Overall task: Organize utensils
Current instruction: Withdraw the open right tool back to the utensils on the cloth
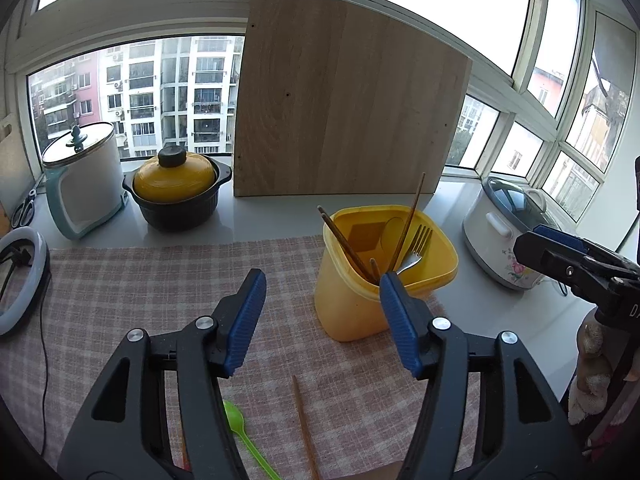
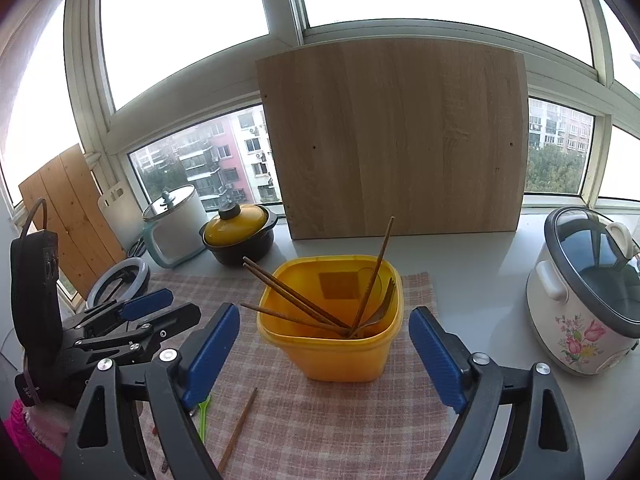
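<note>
A yellow plastic tub [image 2: 332, 344] is seen standing upright on a pink-and-white checked cloth [image 2: 320, 420] spread over the pale worktop [image 2: 480, 256], in front of a bare wooden board [image 2: 400, 140] propped against the window. Several brown wooden chopsticks [image 2: 296, 300] and a metal fork [image 1: 414, 250] are leaned inside the tub; the fork's tines are shown clearly only in the left wrist view. One more brown wooden chopstick [image 2: 238, 428] and a lime-green plastic spoon [image 1: 240, 428] are left lying on the cloth, nearer the cameras than the tub and apart from it; the spoon's bowl is shown only in the left wrist view. The left tool [image 1: 322, 320] is held released with nothing between its blue pads, just beside the tub's near left corner. The right tool [image 2: 324, 350] is also released, its jaws spread to either side of the tub without touching it. Only in the right wrist view are a pine plank panel [image 2: 68, 216] and a pink sleeve [image 2: 24, 440] shown. A white floral rice cooker [image 2: 580, 300], a yellow-lidded black pot [image 1: 176, 192] and a white lidded canister [image 1: 84, 176] are shown in both. No complete lettering can be read; a cut-off white "D" is seen on the right tool's body in the left wrist view.
</note>
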A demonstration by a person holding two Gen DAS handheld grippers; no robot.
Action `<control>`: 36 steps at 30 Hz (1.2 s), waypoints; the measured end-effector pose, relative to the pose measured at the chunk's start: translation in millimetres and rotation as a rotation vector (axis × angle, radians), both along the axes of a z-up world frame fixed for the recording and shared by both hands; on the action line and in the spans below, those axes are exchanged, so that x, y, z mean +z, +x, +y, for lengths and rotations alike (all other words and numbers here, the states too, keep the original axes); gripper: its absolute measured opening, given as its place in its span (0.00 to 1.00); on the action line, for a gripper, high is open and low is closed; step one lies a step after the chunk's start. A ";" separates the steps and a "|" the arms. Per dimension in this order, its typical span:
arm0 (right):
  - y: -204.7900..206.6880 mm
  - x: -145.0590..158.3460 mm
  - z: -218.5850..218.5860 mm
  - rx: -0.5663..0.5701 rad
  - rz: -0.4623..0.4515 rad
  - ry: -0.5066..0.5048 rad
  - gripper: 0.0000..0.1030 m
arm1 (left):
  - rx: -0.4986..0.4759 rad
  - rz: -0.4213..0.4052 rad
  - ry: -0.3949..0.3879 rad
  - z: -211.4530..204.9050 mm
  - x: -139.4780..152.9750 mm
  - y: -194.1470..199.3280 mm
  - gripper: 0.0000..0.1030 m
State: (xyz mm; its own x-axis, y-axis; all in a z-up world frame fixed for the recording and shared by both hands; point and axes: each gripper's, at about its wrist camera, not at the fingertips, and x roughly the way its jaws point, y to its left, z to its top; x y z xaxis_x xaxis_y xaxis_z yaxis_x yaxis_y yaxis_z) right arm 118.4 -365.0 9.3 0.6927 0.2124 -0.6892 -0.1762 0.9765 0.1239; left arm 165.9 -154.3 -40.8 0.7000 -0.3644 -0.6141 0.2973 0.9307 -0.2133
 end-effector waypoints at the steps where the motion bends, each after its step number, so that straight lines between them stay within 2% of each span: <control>1: -1.3 0.3 1.6 -0.003 -0.003 -0.008 0.91 | 0.002 0.001 0.001 2.6 0.0 -1.5 0.59; 7: -8.1 0.6 10.3 -0.018 -0.012 -0.023 1.00 | 0.020 0.017 0.004 21.2 -4.2 -9.0 0.59; 12: -10.1 -5.0 16.7 -0.023 -0.011 -0.045 1.00 | 0.038 0.035 0.016 38.6 -9.9 -12.5 0.59; 16: -12.9 -12.1 14.2 -0.033 0.007 -0.008 1.00 | 0.070 0.052 0.029 61.2 -15.6 -14.9 0.59; 22: -20.8 -24.5 17.2 -0.005 0.005 -0.011 1.00 | 0.117 0.114 0.064 94.3 -33.0 -15.4 0.59; 26: -24.6 -38.9 24.9 0.053 0.044 0.003 1.00 | 0.111 0.176 0.088 109.2 -52.7 -17.8 0.58; 27: -25.4 -43.1 27.2 0.060 0.059 0.006 1.00 | 0.106 0.195 0.087 112.4 -58.4 -18.1 0.54; 29: -26.2 -51.9 32.5 0.070 0.096 0.010 1.00 | 0.090 0.249 0.088 118.5 -71.5 -17.1 0.38; 32: -26.0 -68.0 43.1 0.097 0.179 0.025 0.92 | 0.084 0.306 0.088 125.1 -88.8 -15.9 0.26; 35: -26.2 -86.9 54.1 0.110 0.259 0.032 0.86 | 0.063 0.349 0.087 128.0 -100.8 -14.0 0.18; 36: -25.7 -93.8 58.2 0.119 0.291 0.040 0.80 | 0.057 0.363 0.084 128.9 -104.3 -11.9 0.18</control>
